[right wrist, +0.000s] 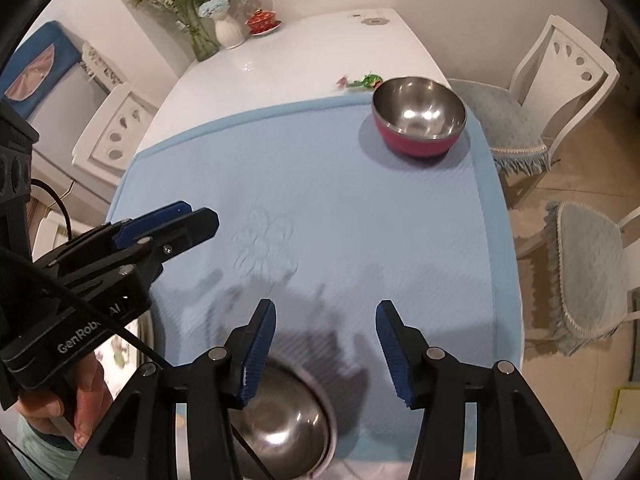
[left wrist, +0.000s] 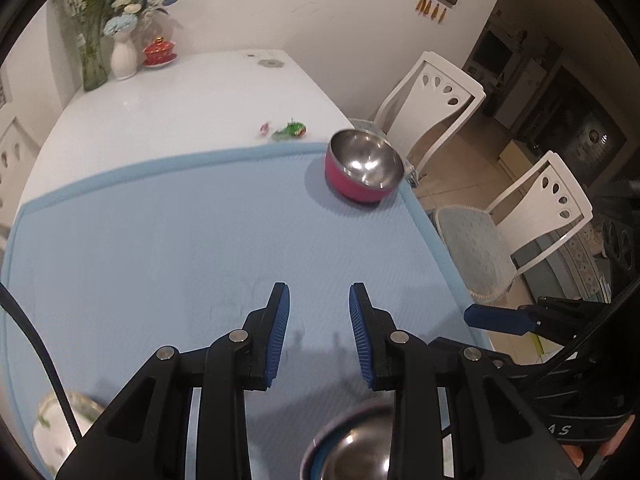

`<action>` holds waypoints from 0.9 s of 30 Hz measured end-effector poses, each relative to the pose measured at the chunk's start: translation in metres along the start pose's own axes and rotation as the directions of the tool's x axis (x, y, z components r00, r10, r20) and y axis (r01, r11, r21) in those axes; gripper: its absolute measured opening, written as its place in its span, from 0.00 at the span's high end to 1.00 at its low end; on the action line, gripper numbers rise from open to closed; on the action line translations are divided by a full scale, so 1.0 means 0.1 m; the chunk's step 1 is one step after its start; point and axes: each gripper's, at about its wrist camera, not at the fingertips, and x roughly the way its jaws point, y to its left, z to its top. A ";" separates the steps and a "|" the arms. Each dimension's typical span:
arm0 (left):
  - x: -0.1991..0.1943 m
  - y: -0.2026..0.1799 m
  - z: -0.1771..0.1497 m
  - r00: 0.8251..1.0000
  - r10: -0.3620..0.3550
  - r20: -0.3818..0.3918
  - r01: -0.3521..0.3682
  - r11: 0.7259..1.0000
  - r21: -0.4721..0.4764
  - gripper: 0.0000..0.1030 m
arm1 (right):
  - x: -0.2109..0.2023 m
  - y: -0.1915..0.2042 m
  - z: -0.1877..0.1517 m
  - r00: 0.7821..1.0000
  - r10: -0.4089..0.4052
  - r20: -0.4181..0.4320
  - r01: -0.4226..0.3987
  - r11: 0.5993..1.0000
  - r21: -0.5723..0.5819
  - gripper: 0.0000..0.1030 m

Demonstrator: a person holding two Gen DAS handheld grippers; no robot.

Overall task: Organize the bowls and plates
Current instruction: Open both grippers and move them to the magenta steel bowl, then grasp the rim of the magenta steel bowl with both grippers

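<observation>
- Directly under my two grippers sits a steel bowl at the near edge of the mat, empty as far as I can see, its inside only reflecting light.
- My right gripper hangs just above and beyond that bowl with its jaws spread wide and nothing between them.
- My left gripper is likewise released, jaws apart over bare mat, holding nothing.
- I judge both are held low and open here because the near bowl is the likely next pick.
- Pink bowl, steel inside, stands upright and empty at the far right corner of the mat, well apart from the near one.
- A flowered plate lies at the near left corner of the mat, partly hidden by a cable; I cannot tell whether anything is on it.
- Beyond the mat, candy wrappers lie on the white table, with vases and a red cup at its far left corner.
- Nothing is stacked yet, I judge.
</observation>
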 end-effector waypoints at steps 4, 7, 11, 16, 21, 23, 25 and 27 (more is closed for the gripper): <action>0.20 0.06 0.27 1.000 0.004 -0.008 -0.004 1.000 -0.009 0.73 | 0.17 -0.10 0.25 1.000 -0.002 0.001 0.002 1.000 0.011 0.51; 0.38 0.09 0.44 1.000 0.006 -0.019 -0.006 1.000 -0.011 0.73 | 0.37 -0.23 0.42 0.999 0.026 -0.021 -0.025 0.999 0.032 0.51; 0.62 0.08 0.66 0.999 -0.004 -0.034 0.004 1.000 -0.001 0.71 | 0.60 -0.45 0.62 0.999 0.035 -0.033 -0.032 0.997 0.070 0.51; 0.93 0.03 0.86 0.997 -0.050 -0.059 0.048 0.998 -0.031 0.69 | 0.71 -0.71 0.84 1.000 0.011 -0.015 -0.009 0.993 0.118 0.51; 1.12 -0.06 1.00 0.994 -0.089 -0.065 0.087 0.995 -0.039 0.69 | 0.67 -0.96 1.05 0.998 0.044 0.038 -0.050 0.984 0.171 0.51; 1.18 -0.07 1.06 0.993 -0.105 -0.057 0.102 0.993 -0.053 0.65 | 0.64 -1.05 1.14 0.997 0.045 0.069 -0.058 0.979 0.196 0.51; 1.23 -0.05 1.10 0.992 -0.118 -0.053 0.114 0.990 -0.084 0.59 | 0.65 -1.16 1.22 0.996 0.026 0.086 -0.045 0.974 0.221 0.51; 1.28 0.00 1.13 0.989 -0.139 -0.043 0.133 0.983 -0.125 0.44 | 0.68 -1.24 1.27 0.995 0.019 0.093 -0.042 0.968 0.246 0.51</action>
